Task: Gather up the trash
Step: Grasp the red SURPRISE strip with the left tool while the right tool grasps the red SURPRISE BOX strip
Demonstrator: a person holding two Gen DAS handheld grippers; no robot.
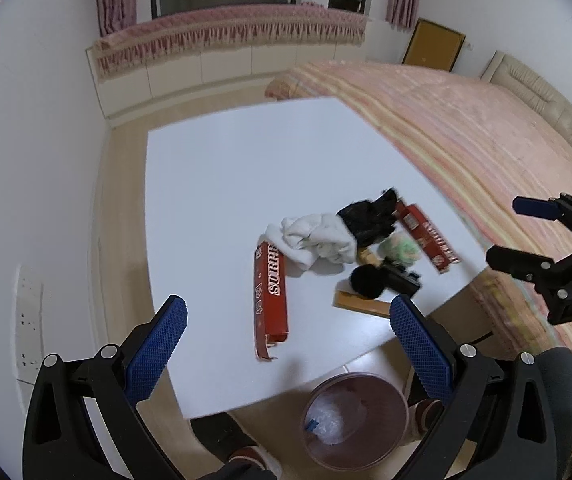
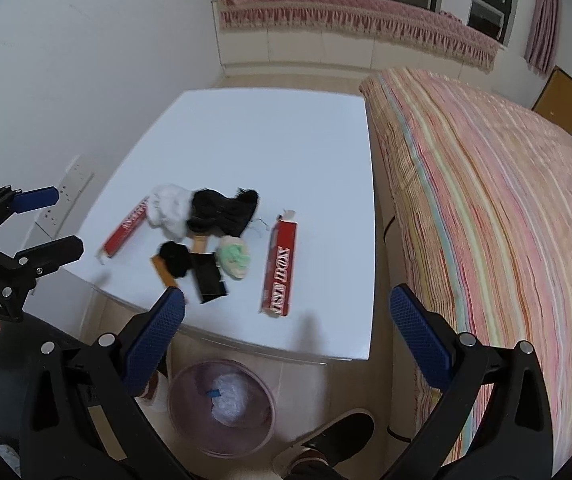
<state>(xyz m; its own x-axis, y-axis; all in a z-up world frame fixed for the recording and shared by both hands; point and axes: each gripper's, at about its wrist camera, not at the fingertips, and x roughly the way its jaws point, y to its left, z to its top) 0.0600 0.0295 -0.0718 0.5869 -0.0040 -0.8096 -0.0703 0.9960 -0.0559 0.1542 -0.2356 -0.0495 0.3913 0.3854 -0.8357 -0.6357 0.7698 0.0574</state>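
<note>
Both tools are released and hold nothing: my left tool (image 1: 287,340) and my right tool (image 2: 287,332) hang above the near edge of the white worktop (image 1: 222,184), each with its blue pads wide apart. I see the right tool (image 1: 525,232) also at the right border of the left view, and the left tool (image 2: 42,220) at the left border of the right view, both with fingers spread.

On the worktop lies a small heap of trash. One long red box (image 1: 270,300) lies flat, apart from the heap on its left side; in the left view its long axis runs almost straight toward me, and its torn open end points to the near edge. A second red box (image 2: 280,270) lies on the side next to the bed (image 2: 485,200), also flat, its long axis nearly parallel to that edge of the worktop. Between them I see a crumpled white cloth (image 1: 317,238) touching a black bag (image 1: 369,218), a green and pale wad (image 2: 236,256), a black fluffy ball (image 2: 174,258) resting on a brown flat piece (image 1: 361,304), and a small black box (image 2: 208,278).

On the floor below the near edge stands a pink bin (image 2: 222,406) with a clear liner inside. My shoes show beside it.
</note>
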